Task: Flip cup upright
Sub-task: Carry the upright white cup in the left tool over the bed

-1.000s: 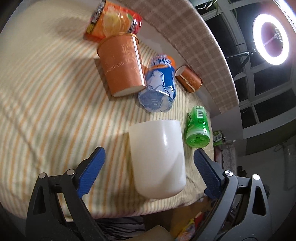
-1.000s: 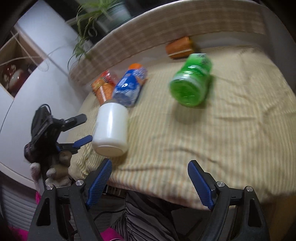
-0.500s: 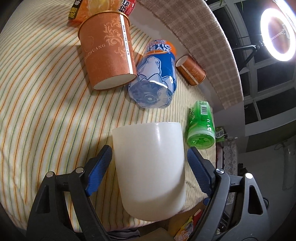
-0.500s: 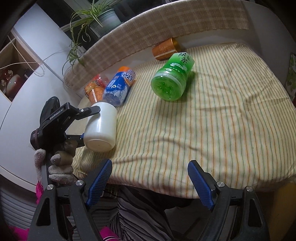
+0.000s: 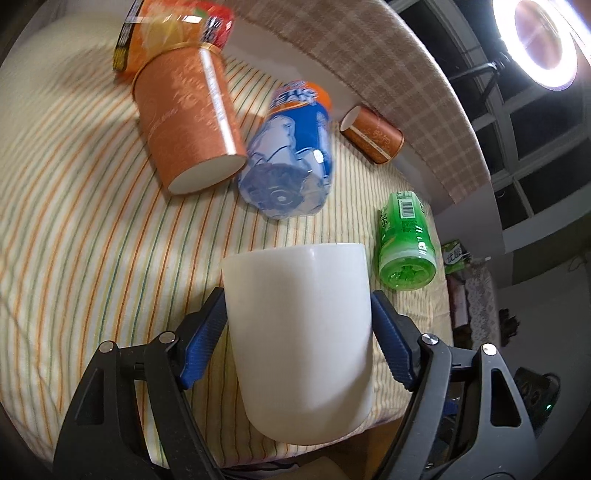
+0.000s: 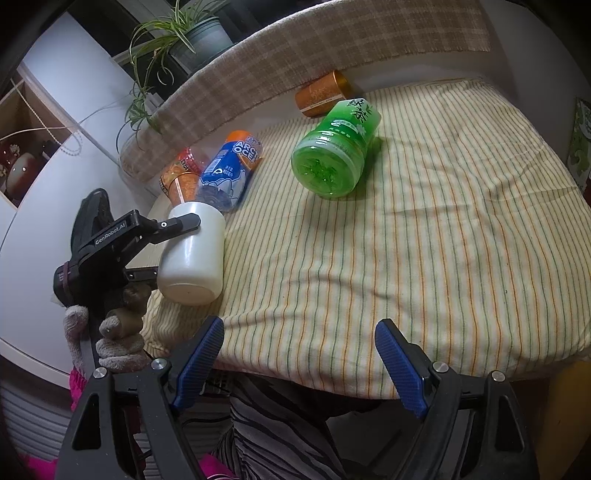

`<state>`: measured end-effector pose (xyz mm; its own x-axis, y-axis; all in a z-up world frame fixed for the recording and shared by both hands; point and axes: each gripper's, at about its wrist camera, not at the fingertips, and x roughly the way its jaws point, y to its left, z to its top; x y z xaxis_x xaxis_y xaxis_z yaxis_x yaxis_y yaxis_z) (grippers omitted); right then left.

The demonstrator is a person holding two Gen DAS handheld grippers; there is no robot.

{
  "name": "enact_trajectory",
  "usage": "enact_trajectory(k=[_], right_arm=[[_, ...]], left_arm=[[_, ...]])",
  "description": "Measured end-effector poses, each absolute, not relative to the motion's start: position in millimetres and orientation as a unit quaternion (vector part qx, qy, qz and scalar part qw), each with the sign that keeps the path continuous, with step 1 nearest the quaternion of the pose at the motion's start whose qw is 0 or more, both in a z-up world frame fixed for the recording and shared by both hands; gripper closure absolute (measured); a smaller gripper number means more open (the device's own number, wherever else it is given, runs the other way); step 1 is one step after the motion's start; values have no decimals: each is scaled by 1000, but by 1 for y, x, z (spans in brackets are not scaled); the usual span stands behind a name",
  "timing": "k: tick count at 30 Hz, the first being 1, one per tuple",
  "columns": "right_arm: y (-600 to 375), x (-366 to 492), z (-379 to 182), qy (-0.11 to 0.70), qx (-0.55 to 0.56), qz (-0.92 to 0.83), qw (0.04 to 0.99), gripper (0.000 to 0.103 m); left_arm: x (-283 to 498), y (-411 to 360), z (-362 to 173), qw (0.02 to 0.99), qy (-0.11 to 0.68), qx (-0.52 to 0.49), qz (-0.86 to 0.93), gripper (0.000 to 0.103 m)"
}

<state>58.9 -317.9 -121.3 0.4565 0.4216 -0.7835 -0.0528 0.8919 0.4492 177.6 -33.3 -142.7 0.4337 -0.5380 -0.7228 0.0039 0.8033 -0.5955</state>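
A white cup (image 5: 301, 339) lies on its side near the front left corner of the striped tablecloth (image 5: 92, 229), its closed base toward the table edge. My left gripper (image 5: 299, 325) is shut on the cup, one blue pad on each side of its wall. The right wrist view shows the cup (image 6: 194, 254) gripped by the left gripper (image 6: 184, 232), tilted with its base toward the camera. My right gripper (image 6: 299, 358) is open and empty, over the table's front edge, to the right of the cup.
An orange paper cup (image 5: 188, 125), a blue bottle (image 5: 291, 155), a small orange can (image 5: 373, 134) and a green bottle (image 5: 404, 240) lie on their sides beyond the white cup. A snack bag (image 5: 170, 33) lies at the back. A plaid bolster (image 6: 314, 48) borders the far edge.
My left gripper moved forward around the white cup and closed on it. The right gripper stayed open and shifted its view slightly.
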Motion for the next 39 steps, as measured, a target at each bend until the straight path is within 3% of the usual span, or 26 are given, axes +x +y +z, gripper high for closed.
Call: enact_trajectory(k=[20,39], right_arm=[[-318,59,-128,509,193,139,827,17],[-323,57,-128,502,189,124,835,17]], left_arm=[[160,-75,-98,876,430,-140,-166,26],[150,-95,-97,901,400,-64,-154,26]])
